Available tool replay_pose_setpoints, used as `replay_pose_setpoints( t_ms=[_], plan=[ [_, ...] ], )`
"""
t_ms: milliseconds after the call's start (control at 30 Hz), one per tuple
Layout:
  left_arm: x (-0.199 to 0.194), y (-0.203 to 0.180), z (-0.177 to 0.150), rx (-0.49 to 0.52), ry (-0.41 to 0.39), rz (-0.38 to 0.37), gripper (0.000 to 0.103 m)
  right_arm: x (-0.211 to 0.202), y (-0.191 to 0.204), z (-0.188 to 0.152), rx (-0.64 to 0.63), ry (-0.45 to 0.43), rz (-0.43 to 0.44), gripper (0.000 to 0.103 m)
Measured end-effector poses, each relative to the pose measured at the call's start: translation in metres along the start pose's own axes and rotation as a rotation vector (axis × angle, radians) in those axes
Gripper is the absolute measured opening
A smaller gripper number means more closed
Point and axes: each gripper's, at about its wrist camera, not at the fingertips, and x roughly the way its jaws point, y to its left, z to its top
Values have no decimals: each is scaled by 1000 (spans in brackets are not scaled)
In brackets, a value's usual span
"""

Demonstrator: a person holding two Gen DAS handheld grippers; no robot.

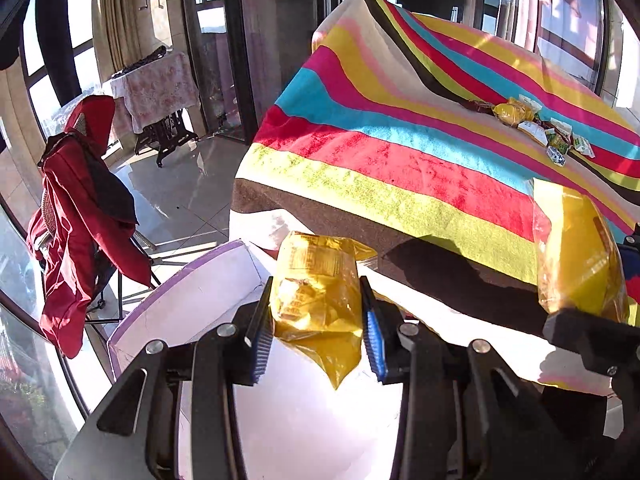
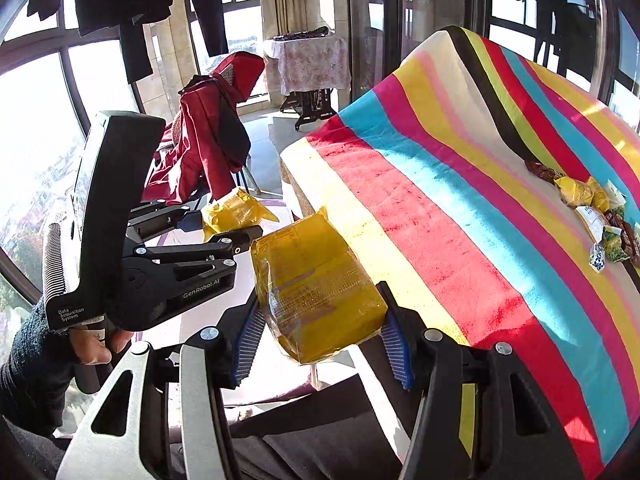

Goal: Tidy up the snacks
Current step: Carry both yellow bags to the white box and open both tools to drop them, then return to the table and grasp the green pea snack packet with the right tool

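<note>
Yellow cellophane snack packet (image 1: 316, 300) clamped between the blue ribbed pads of the left tongs (image 1: 316, 332), pinched across its middle so the loose lower corner hangs free over the white box (image 1: 192, 300) below. Second yellow snack packet (image 2: 316, 284), larger and flatter, clamped the same way in the right tongs (image 2: 320, 344), printed label side up. Both carried off the edge of the striped towel (image 2: 460, 208) covering the tabletop, held out over the open box beside it, probably so each can be dropped in without snagging on the terry cloth. Gripped at the waist rather than a corner, likely to stop the slippery film from slipping out mid-carry. Still on the towel, well apart from both tongs: a small heap of mixed wrapped snacks (image 1: 536, 128), yellow, green, brown and blue-white, waiting their turn. Red jacket (image 1: 76, 216) draped over a chair by the window, clear of the work. Bare fingers and a dark sleeve cuff (image 2: 36, 360) visible on the left handle
</note>
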Motion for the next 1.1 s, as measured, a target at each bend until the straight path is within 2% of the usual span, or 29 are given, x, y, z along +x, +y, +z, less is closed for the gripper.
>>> replay_pose_setpoints(
  t_ms=[167,400,433,467,500,533,633,767,867,967,1033,1100],
  plan=[
    [9,42,-22,-83,62,74,39,26,21,2,-54,67,78,53],
    [19,82,-38,-172,128,169,41,52,48,-1,-93,138,225,56],
    [21,87,-38,-187,132,190,53,53,51,-2,-93,141,249,59],
    [21,92,-38,-205,132,217,66,52,52,-3,-88,133,263,70],
    [20,96,-36,-222,122,241,92,49,52,-3,-82,120,266,77],
    [17,97,-33,-235,102,261,101,46,50,-3,-73,101,268,84],
    [12,90,-19,-235,64,291,101,30,34,-1,-27,52,263,84],
    [15,50,10,-155,45,238,101,-8,-6,-4,48,-51,189,84],
    [18,1,34,-47,32,166,101,-42,-46,-18,106,-113,67,84],
    [24,-61,55,77,25,25,101,-70,-94,-38,192,-157,-75,85],
    [30,-102,67,148,26,-80,101,-82,-128,-55,272,-161,-146,86],
    [37,-142,78,209,20,-149,101,-89,-163,-68,359,-159,-211,86]
  ],
)
